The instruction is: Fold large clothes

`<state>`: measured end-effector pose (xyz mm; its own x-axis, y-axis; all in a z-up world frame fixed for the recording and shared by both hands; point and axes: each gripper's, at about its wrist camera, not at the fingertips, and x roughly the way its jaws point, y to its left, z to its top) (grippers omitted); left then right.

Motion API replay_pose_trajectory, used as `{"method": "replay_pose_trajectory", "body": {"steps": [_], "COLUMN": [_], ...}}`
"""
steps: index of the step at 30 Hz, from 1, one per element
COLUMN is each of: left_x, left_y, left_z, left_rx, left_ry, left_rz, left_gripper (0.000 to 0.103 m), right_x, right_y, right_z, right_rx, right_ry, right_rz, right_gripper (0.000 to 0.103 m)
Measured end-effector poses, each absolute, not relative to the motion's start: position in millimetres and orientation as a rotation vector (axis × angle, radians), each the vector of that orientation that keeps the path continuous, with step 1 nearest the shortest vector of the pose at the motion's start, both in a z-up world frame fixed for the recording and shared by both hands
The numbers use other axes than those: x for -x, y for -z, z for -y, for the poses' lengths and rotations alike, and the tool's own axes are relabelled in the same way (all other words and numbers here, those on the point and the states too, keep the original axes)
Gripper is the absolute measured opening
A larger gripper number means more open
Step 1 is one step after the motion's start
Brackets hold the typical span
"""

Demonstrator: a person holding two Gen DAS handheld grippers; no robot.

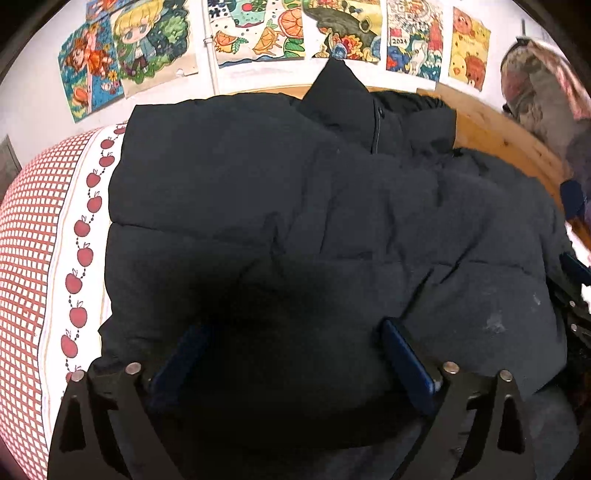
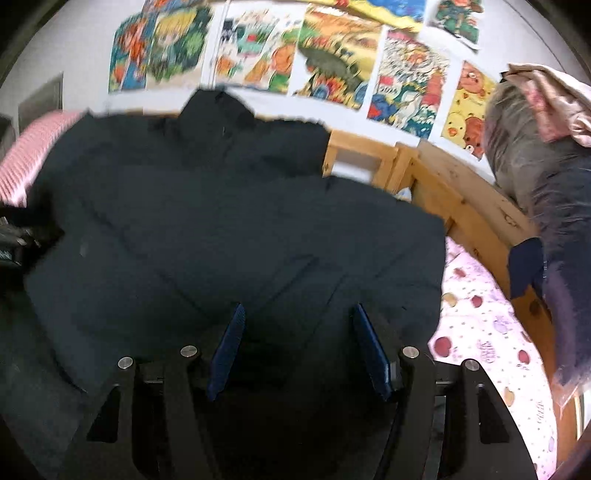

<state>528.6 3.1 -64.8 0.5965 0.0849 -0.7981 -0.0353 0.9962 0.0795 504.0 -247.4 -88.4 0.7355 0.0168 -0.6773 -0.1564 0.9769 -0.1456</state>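
A black puffer jacket [image 1: 295, 203] lies spread on the bed with its collar [image 1: 340, 96] toward the wall. My left gripper [image 1: 293, 336] is open over the near hem. Its blue-padded fingers [image 1: 402, 354] stand wide apart, and a bulge of the dark fabric sits between them. In the blurred right wrist view the same jacket [image 2: 207, 229] fills the middle. My right gripper [image 2: 298, 321] is also open, its blue pads [image 2: 369, 347] apart above the jacket's lower right part. Whether either gripper touches the cloth is hard to tell.
A white sheet with red apples [image 1: 81, 254] and a red checked cover [image 1: 26, 240] lie left of the jacket. A pink patterned sheet [image 2: 487, 332] lies to the right. The wooden bed frame [image 2: 472, 206] runs along the back and right. Piled clothes [image 2: 535, 147] stand at the right. Posters [image 1: 258, 33] cover the wall.
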Motion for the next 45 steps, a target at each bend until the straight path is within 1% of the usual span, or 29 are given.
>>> {"method": "replay_pose_trajectory", "body": {"steps": [3,9,13,15,17,19,21,23,27,32,39,45], "left_x": [-528.6,-532.5,-528.9,-525.4,-521.4,-515.4,-508.3,-498.2,-474.2,-465.9,-509.7,-578.8], "left_y": [72.8,86.9,86.9,85.1,80.7,70.0,54.4,41.0,7.3,-33.7,-69.6,-74.2], "left_z": [1.2,1.9,0.6,-2.2,-6.0,-8.5,-12.1,-13.0,-15.5,-12.3,-23.3,-34.4], "left_rx": [-0.087,-0.094,-0.089,-0.073,-0.057,-0.048,-0.014,0.023,0.102,0.109,0.159,0.174], "left_ry": [-0.084,-0.084,-0.083,-0.078,-0.073,-0.076,-0.068,-0.054,-0.025,-0.01,-0.015,-0.01], "left_rz": [-0.924,-0.924,-0.908,-0.898,-0.893,-0.89,-0.886,-0.871,-0.853,-0.829,-0.797,-0.742], "left_gripper": [0.103,0.103,0.103,0.103,0.103,0.103,0.103,0.103,0.103,0.103,0.103,0.103], "right_x": [-504.3,-506.1,-504.5,-500.5,-495.0,-490.3,-481.4,-470.3,-453.1,-443.8,-490.2,-569.8], "right_y": [95.3,113.9,119.3,116.9,108.3,97.1,86.0,76.2,53.3,17.9,-2.1,-5.7], "right_z": [246.6,248.3,244.7,245.9,251.1,256.8,263.4,268.8,280.8,295.2,298.7,287.9], "right_rx": [0.188,0.162,0.172,0.163,0.135,0.091,0.053,0.034,-0.006,-0.1,-0.164,-0.161], "right_ry": [-0.101,-0.107,-0.087,-0.089,-0.102,-0.118,-0.139,-0.159,-0.185,-0.236,-0.258,-0.239], "right_rz": [-0.755,-0.764,-0.754,-0.736,-0.722,-0.72,-0.715,-0.715,-0.717,-0.716,-0.759,-0.759], "right_gripper": [0.057,0.058,0.058,0.06,0.066,0.069,0.071,0.075,0.076,0.082,0.083,0.083]}}
